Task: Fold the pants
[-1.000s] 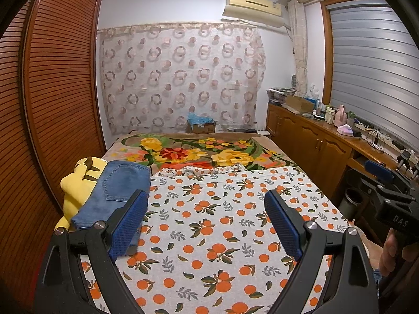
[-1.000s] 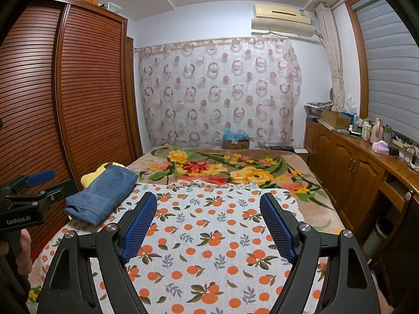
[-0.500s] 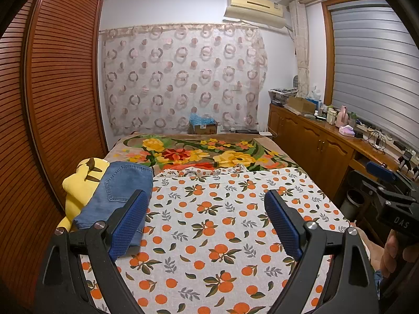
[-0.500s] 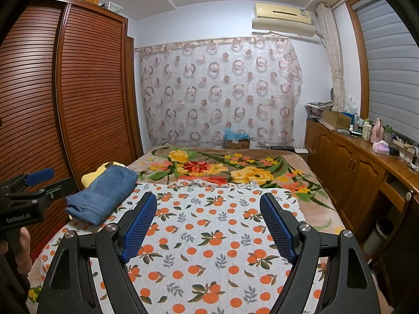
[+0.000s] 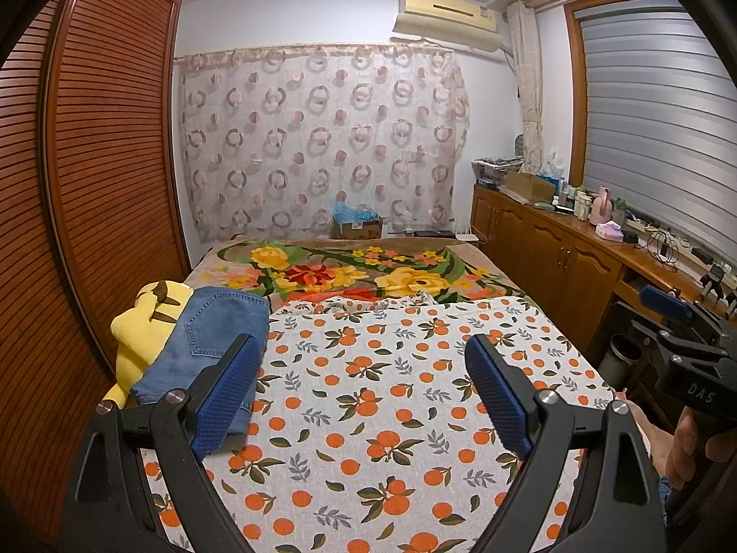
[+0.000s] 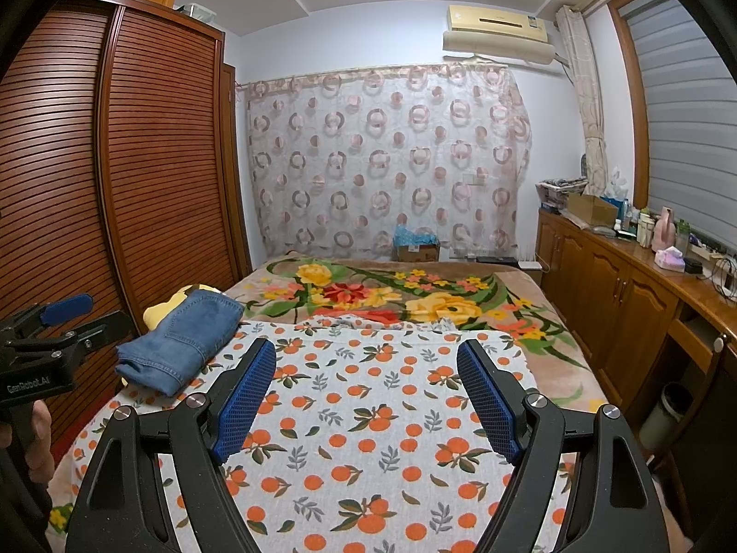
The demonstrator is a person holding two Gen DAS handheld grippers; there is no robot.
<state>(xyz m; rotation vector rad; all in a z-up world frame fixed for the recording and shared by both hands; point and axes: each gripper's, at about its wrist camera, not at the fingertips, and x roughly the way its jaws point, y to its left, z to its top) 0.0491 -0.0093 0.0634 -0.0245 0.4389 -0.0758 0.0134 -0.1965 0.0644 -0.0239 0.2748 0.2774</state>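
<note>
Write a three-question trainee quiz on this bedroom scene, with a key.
1. True or false: the jeans lie spread flat over the orange-print sheet.
2. What yellow thing lies under the jeans on the side towards the wardrobe?
3. Multiple choice: the left gripper and right gripper are A) both shut on denim, B) both open with nothing between the pads, C) one open, one shut.

Key: 1. False; they lie folded in a stack. 2. A plush toy. 3. B.
</note>
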